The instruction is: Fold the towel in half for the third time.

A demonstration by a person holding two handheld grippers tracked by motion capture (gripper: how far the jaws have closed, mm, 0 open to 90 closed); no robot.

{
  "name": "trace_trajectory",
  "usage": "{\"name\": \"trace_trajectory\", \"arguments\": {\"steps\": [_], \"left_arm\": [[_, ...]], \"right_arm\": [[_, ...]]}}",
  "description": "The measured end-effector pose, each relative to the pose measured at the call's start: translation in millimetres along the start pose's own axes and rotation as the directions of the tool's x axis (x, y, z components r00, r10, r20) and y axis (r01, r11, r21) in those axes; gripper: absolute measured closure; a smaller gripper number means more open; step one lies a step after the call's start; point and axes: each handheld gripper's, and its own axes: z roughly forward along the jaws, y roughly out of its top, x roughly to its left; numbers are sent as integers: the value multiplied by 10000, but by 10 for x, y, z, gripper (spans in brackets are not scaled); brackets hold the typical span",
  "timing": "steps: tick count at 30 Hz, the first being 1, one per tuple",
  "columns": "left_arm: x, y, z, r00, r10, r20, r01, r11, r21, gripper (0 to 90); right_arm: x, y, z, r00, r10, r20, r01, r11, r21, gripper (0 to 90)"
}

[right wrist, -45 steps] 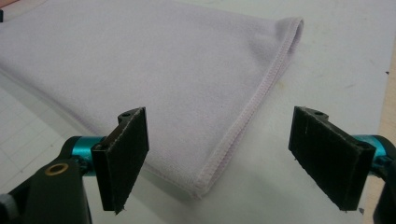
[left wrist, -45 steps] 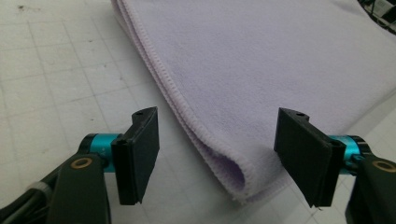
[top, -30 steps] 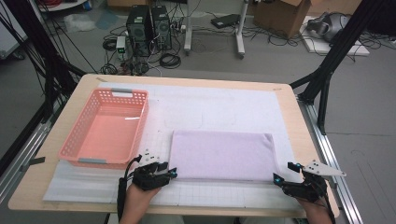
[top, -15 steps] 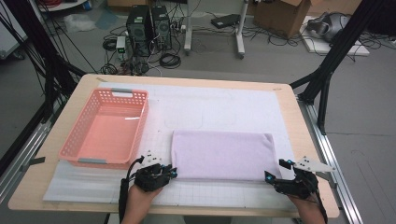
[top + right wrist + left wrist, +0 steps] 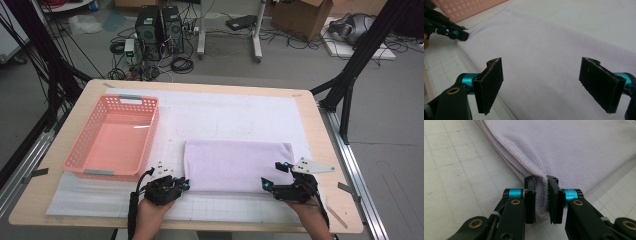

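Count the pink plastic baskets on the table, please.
1: the pink plastic basket stands on the table's left side, beside the folded lilac towel.

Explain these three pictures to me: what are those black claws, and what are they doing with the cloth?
A person holds a two-jaw gripper in each hand. One picture looks down from above the table; the other two come from cameras riding on the grippers. A folded lilac towel lies on a white mat beside an empty pink basket. The left gripper has just been closing and pinches the towel's near left corner. The right gripper hovers open over the towel's other end, holding nothing.
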Motion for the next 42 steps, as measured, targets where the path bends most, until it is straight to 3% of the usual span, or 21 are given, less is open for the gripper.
{"name": "trace_trajectory", "arguments": {"steps": [9,23,29,42], "left_arm": [[12,-8,-4,9999,-85,101,85,9999,-62,782],[20,-13,-8,9997,-152,173,154,9998,-96,789],[22,-13,-8,9997,-164,194,166,9998,-97,788],[33,-12,-9,9995,-204,241,206,9998,-86,786]], "right_arm": [[81,328,437,9971,-349,-669,357,9993,105,238],[83,802,998,9952,-320,-920,388,9965,734,340],[119,986,1304,9926,-644,-1033,793,9860,1469,379],[220,1237,1790,9840,-1175,-1340,1449,9652,2177,411]]}}
